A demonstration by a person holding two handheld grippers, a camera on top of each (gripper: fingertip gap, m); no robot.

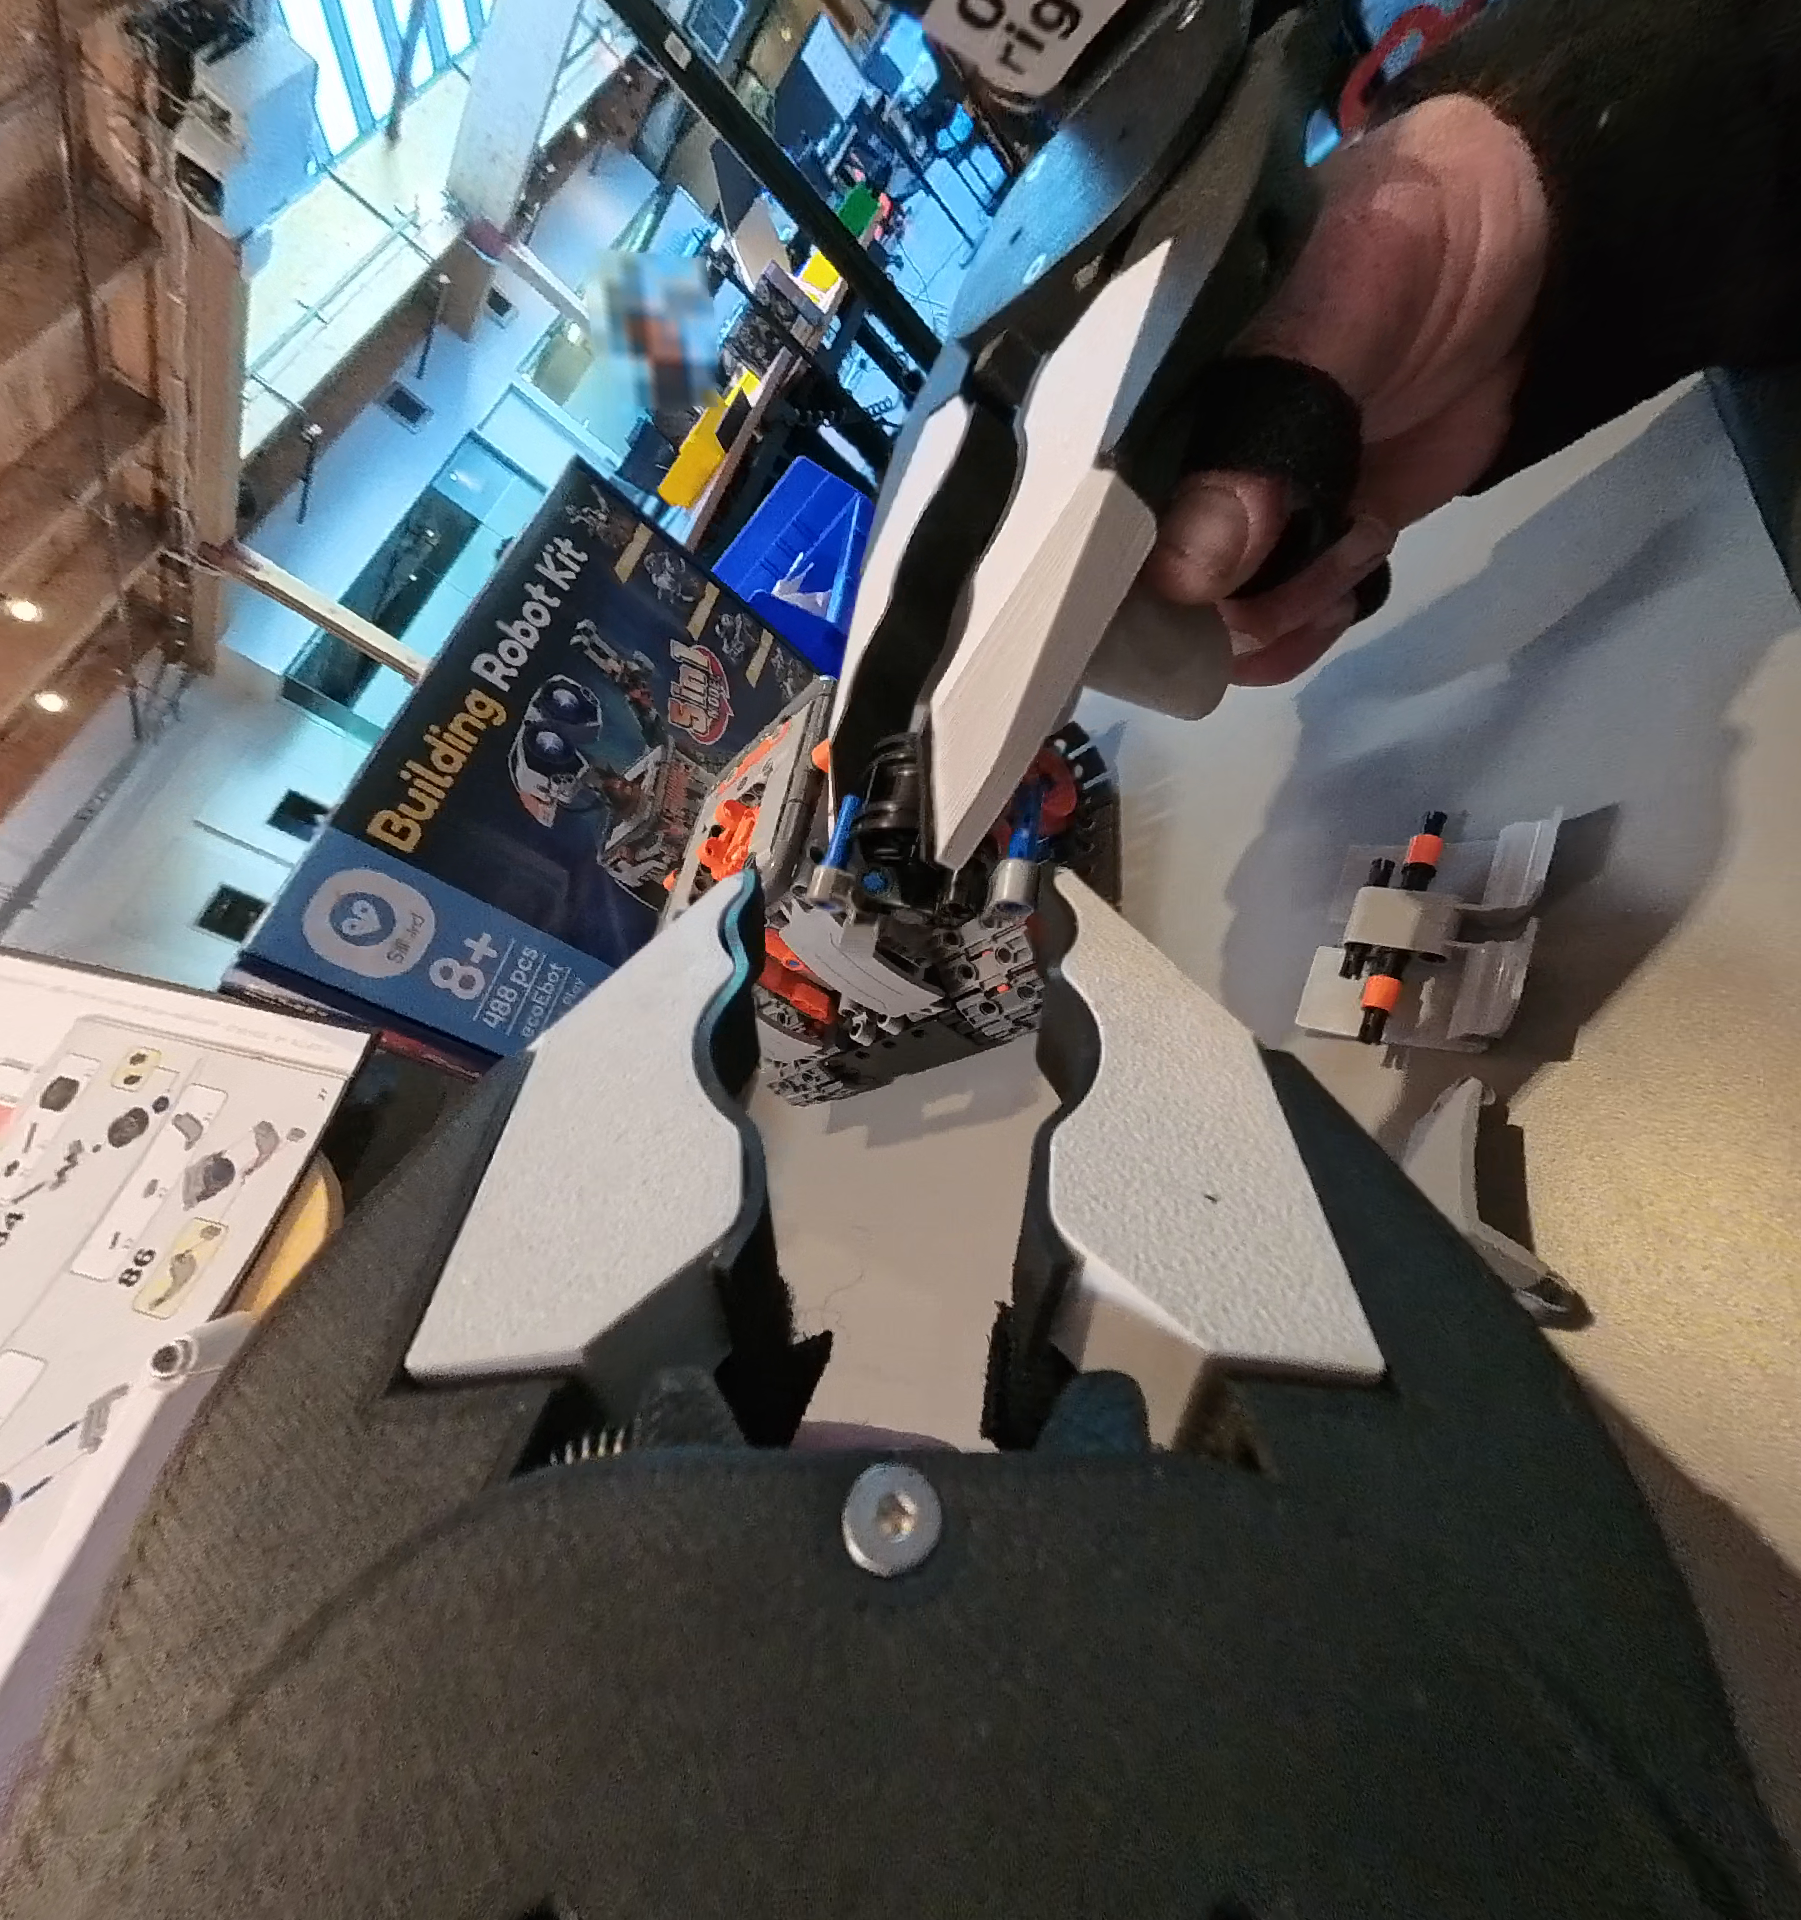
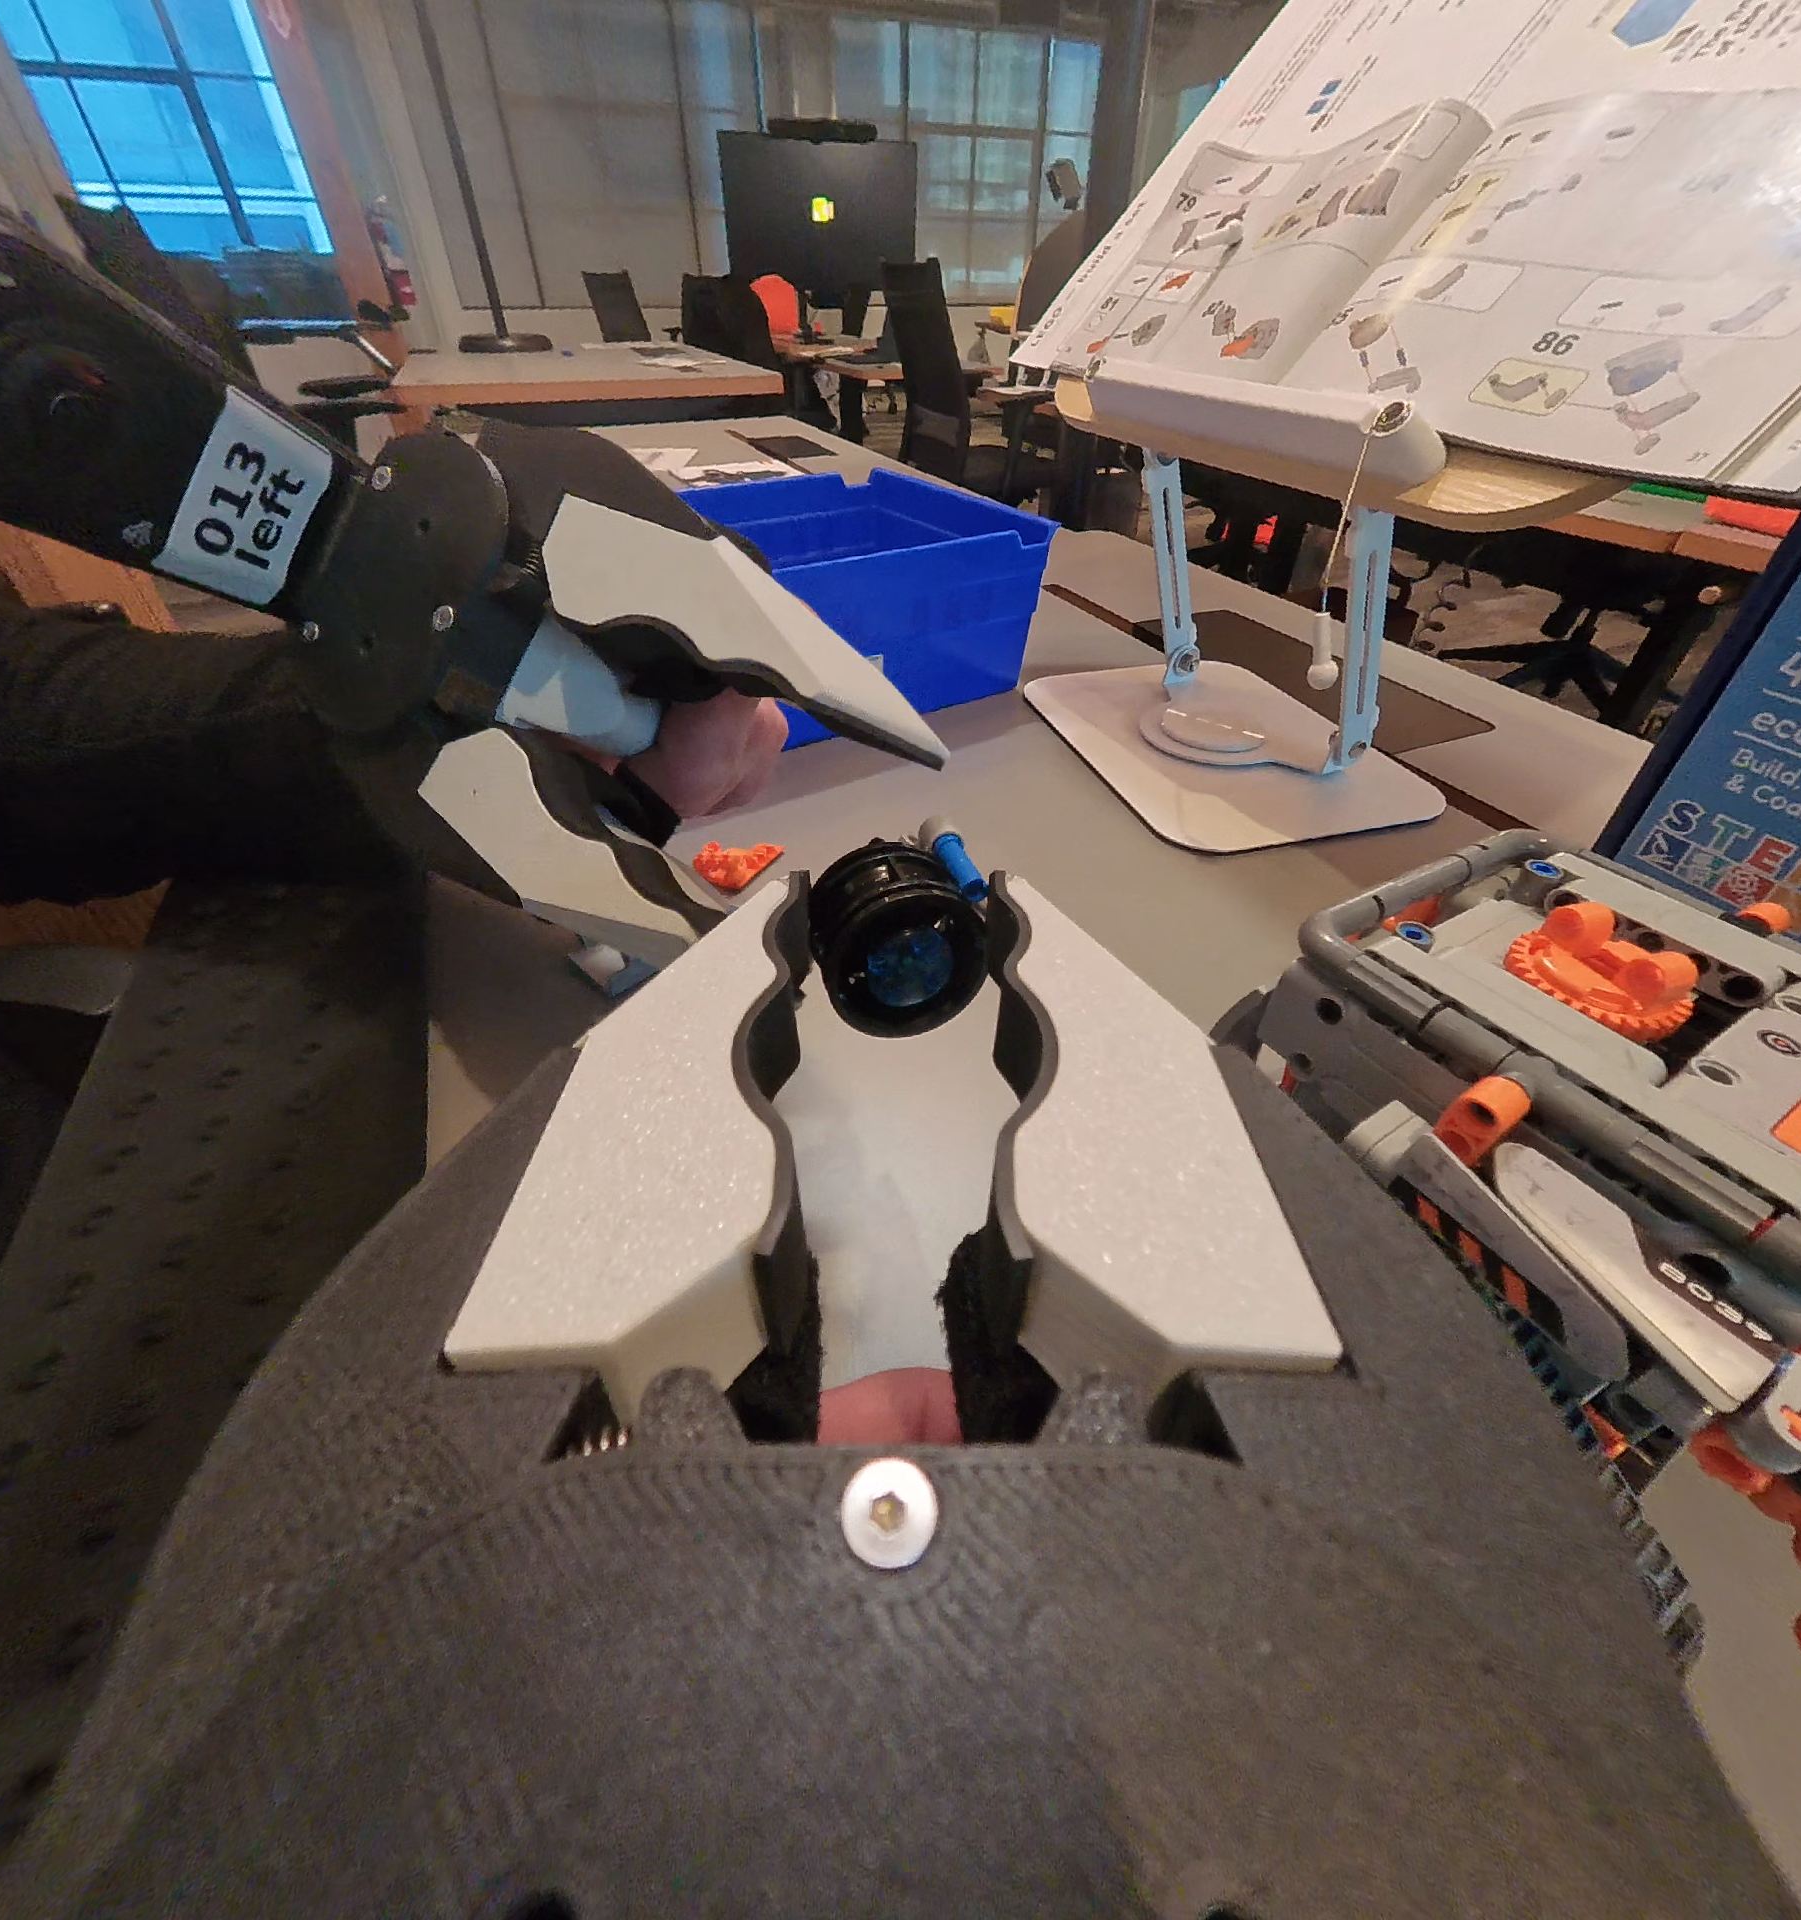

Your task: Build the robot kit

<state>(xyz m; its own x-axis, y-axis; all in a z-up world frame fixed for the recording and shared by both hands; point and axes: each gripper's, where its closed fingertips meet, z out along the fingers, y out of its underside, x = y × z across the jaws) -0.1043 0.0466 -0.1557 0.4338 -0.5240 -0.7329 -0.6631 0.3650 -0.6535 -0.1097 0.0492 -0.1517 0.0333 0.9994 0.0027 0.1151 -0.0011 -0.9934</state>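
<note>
black round part (image 2: 896, 951) in right gripper (image 2: 896, 914), white label on left gripper (image 2: 823, 821)

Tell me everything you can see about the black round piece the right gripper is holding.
The black round piece is a short ribbed barrel that looks like glossy plastic, open at the near end with a translucent blue insert inside. A blue pin with a grey tip sticks out at its far upper side. It is pinched between the tips of the right gripper, held above the grey table, its open end tilted towards the camera. In the left wrist view it sits just above the grey and orange model.
</note>
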